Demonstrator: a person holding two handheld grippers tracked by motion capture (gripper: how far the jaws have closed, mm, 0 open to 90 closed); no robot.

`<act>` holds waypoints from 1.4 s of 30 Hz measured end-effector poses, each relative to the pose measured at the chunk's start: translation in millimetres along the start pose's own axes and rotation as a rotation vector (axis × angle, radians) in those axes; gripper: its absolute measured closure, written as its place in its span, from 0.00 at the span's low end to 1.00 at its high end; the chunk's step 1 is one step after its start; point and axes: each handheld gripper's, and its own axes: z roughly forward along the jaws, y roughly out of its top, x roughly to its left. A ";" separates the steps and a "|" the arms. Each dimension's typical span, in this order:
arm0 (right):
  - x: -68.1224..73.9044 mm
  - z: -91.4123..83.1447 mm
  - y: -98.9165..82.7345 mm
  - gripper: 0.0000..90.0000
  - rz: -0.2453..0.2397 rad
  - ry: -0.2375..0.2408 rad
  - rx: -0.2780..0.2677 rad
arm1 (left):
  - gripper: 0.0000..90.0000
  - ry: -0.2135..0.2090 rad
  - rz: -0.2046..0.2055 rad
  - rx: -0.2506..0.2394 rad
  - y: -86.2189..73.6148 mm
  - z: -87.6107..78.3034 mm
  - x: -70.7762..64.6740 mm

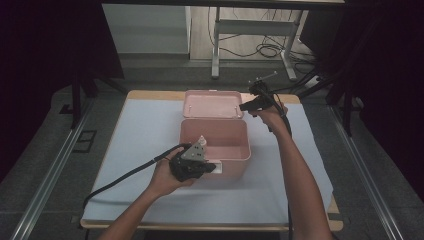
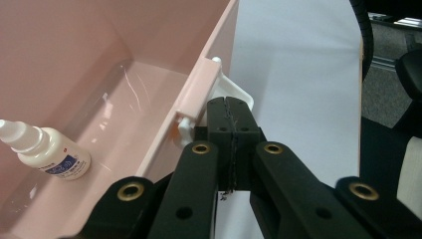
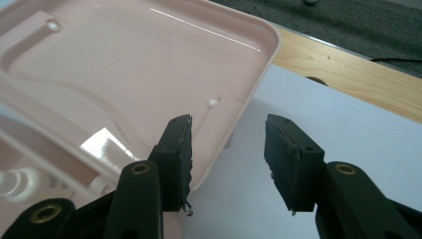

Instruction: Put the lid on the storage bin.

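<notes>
A pink box (image 1: 242,150) stands open on the white cloth, its lid (image 1: 212,105) laid back flat behind it. Inside the box (image 2: 74,40) a small white dropper bottle (image 2: 47,154) with a blue label lies on its side. My left gripper (image 1: 207,167) is at the box's front wall. Its jaws are shut (image 2: 230,102), with the tips against the white latch (image 2: 239,93) on the rim. My right gripper (image 1: 250,106) hovers at the lid's right edge, open (image 3: 229,122). One jaw is over the lid (image 3: 124,74) and the other over the cloth; nothing is gripped.
The white cloth (image 1: 145,150) covers most of a wooden table (image 3: 348,74), whose bare edge shows past the lid. Black cables trail from both grippers. Behind the table stand metal desk legs (image 1: 216,50) and floor cables; dark stands flank both sides.
</notes>
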 end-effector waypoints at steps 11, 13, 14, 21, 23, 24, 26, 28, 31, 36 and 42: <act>-3.5 16.6 10.2 0.63 0.024 -0.020 0.004 | 1.00 -0.004 -0.003 -0.004 -0.4 0.2 0.3; -2.8 18.5 11.2 0.64 0.019 -0.025 0.006 | 1.00 -0.002 -0.002 -0.002 -0.4 0.0 0.0; -2.7 19.9 11.7 0.64 0.014 -0.024 0.010 | 1.00 -0.001 -0.002 -0.001 -0.3 0.0 -0.1; -2.6 25.7 21.7 0.66 0.010 -0.035 0.021 | 1.00 0.000 -0.001 -0.002 -0.4 0.0 -0.2; -2.7 28.8 23.8 0.66 0.011 -0.042 0.029 | 1.00 0.002 -0.001 -0.003 -0.7 0.1 -0.5; -3.1 30.5 24.8 0.67 0.014 -0.048 0.031 | 1.00 0.002 0.000 -0.003 -0.8 0.0 -0.5; -3.8 33.9 26.8 0.68 0.017 -0.052 0.037 | 1.00 0.002 0.009 0.003 -1.0 -0.5 0.2; -4.2 37.3 29.1 0.69 0.022 -0.060 0.047 | 1.00 0.002 0.011 0.003 -1.1 -0.6 0.1; -5.5 42.5 31.6 0.71 0.035 -0.069 0.040 | 1.00 0.003 0.008 -0.001 -1.2 -0.3 -0.3; -9.3 52.8 32.6 0.72 0.062 -0.086 0.068 | 1.00 0.002 0.006 -0.003 -1.2 -0.1 -0.1; -11.1 64.9 30.8 0.80 0.105 -0.093 0.093 | 1.00 0.006 0.009 -0.006 -1.7 0.0 -0.9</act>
